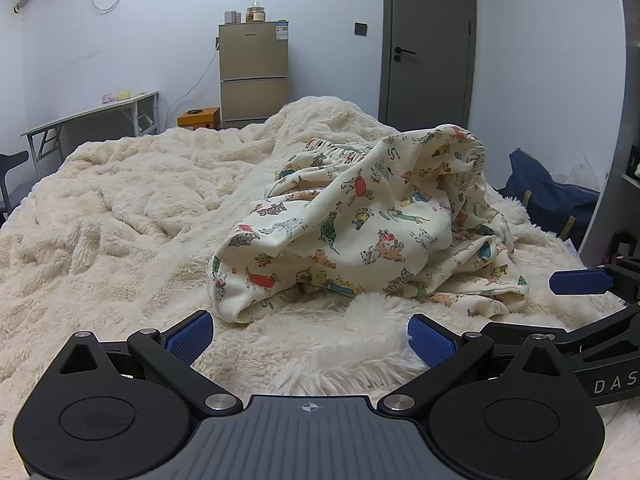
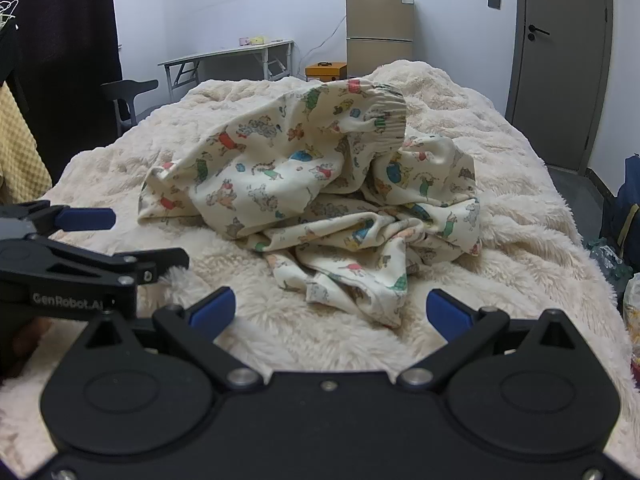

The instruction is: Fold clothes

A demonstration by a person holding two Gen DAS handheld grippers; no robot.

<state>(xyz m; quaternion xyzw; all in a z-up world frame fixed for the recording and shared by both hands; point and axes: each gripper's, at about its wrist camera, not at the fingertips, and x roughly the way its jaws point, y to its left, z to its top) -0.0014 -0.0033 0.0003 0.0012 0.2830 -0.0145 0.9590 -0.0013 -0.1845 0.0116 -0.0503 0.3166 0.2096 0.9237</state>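
A cream garment printed with small coloured animals (image 1: 372,224) lies crumpled in a heap on the fluffy cream blanket (image 1: 120,200); its elastic waistband stands up at the top. It also shows in the right wrist view (image 2: 312,184). My left gripper (image 1: 310,338) is open and empty, just short of the heap's near edge. My right gripper (image 2: 330,310) is open and empty, its blue pads either side of the garment's near hem. The right gripper's blue fingertip (image 1: 580,282) shows at the left view's right edge, and the left gripper (image 2: 86,240) at the right view's left edge.
The bed's blanket (image 2: 500,220) fills the foreground. Beyond it stand a tan fridge (image 1: 254,76), an orange box (image 1: 199,118), a grey folding table (image 1: 96,114) and a grey door (image 1: 428,40). A dark blue bag (image 1: 552,192) sits right of the bed.
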